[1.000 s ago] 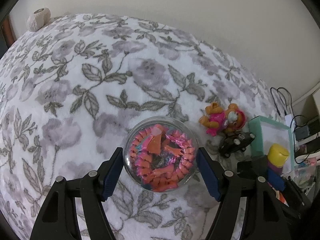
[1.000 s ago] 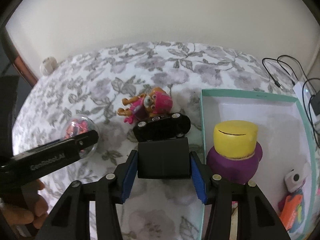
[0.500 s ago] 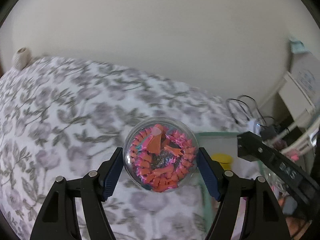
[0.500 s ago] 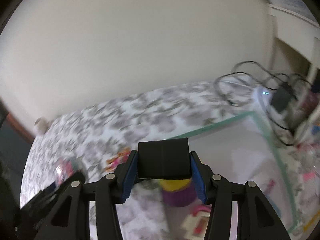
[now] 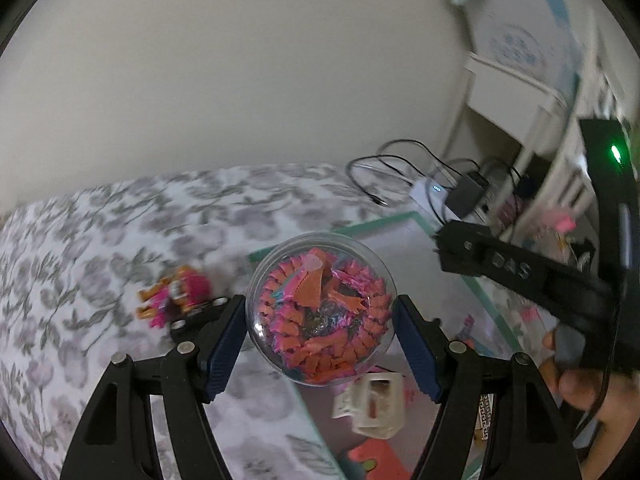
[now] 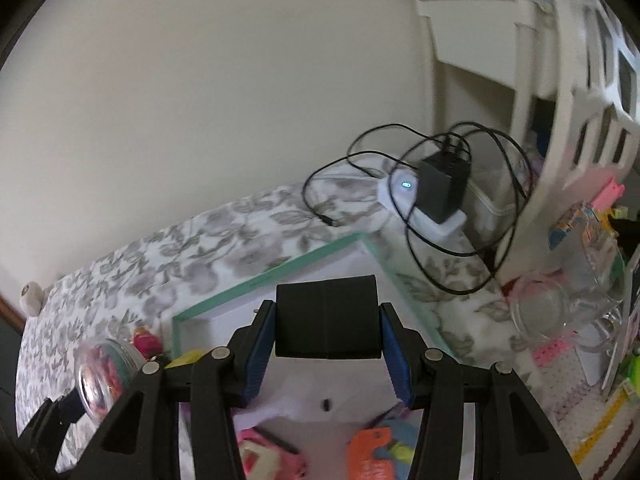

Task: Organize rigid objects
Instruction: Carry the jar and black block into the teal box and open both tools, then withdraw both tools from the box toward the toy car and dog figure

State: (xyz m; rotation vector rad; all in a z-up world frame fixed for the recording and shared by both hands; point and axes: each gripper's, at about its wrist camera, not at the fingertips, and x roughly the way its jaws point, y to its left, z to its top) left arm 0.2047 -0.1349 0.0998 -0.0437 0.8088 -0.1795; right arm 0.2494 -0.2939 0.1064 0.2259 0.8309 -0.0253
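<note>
My left gripper [image 5: 320, 316] is shut on a clear plastic ball [image 5: 322, 314] filled with orange and pink pieces, held above the near left edge of the teal-rimmed white box [image 5: 360, 226]. My right gripper [image 6: 326, 320] is shut on a black block [image 6: 326, 316], held above the box [image 6: 280, 268]. The ball also shows at the lower left of the right wrist view [image 6: 106, 370]. A pink and orange figure [image 5: 176, 292] and a black toy car [image 5: 196, 314] lie on the floral cover left of the box.
Small toys lie in the box: a white one [image 5: 372, 404] and an orange one [image 6: 370, 456]. A charger with black cables [image 6: 440, 188] sits behind the box. A white shelf unit [image 6: 560, 80] and cluttered toys [image 6: 580, 280] stand at the right.
Both grippers swung right and lifted from the floral cover to above the box, each keeping its object. The purple and yellow toy is out of clear view.
</note>
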